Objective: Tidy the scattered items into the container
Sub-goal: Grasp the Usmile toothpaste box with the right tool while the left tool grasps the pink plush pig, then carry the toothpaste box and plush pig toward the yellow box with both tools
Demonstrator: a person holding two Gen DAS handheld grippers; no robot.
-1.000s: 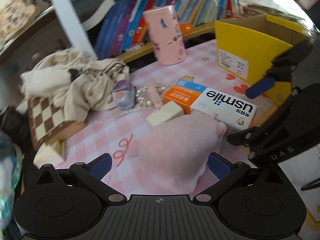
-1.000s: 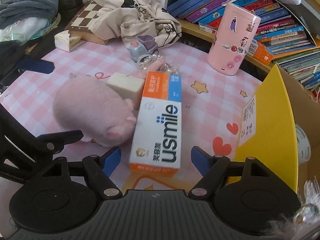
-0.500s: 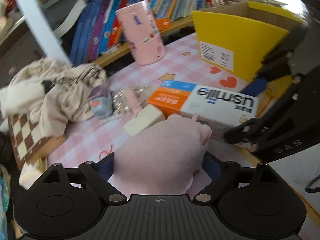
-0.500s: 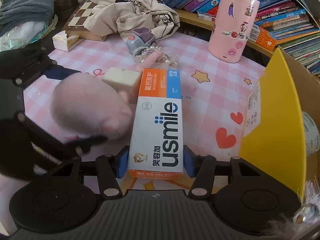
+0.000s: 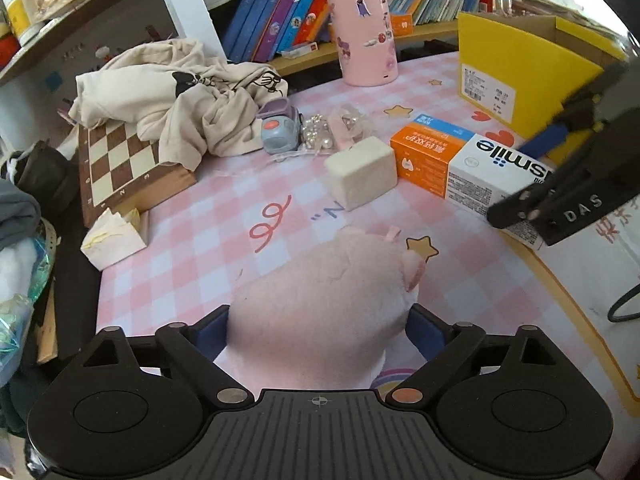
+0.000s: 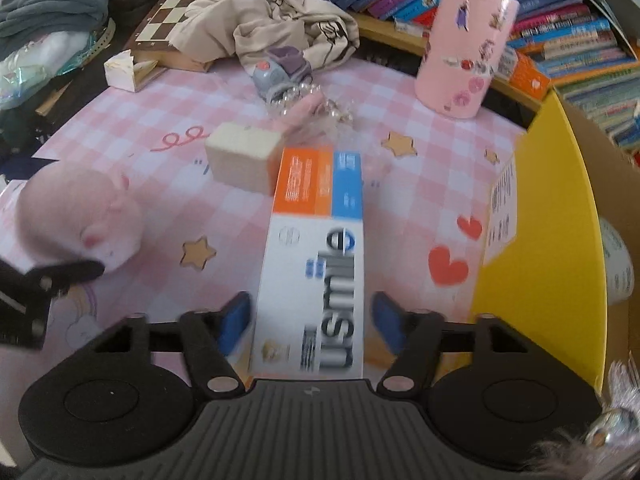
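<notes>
Going left to right, the right-wrist view is motion-blurred: the plush (image 6: pixel 80 220) at its left edge is smeared and the lettering on the box (image 6: pixel 316 260) is hard to read, while the left gripper's frame hides the plush's (image 5: pixel 324 316) near end in the left-wrist view. The left gripper (image 5: pixel 320 330) is opening, its blue pads (image 5: pixel 210 332) against the plush's flanks on the pink mat (image 5: pixel 192 236). The right gripper (image 6: pixel 310 326) is opening too, the box lying between its fingers with slim gaps each side, just left of the yellow bin (image 6: pixel 540 220).
</notes>
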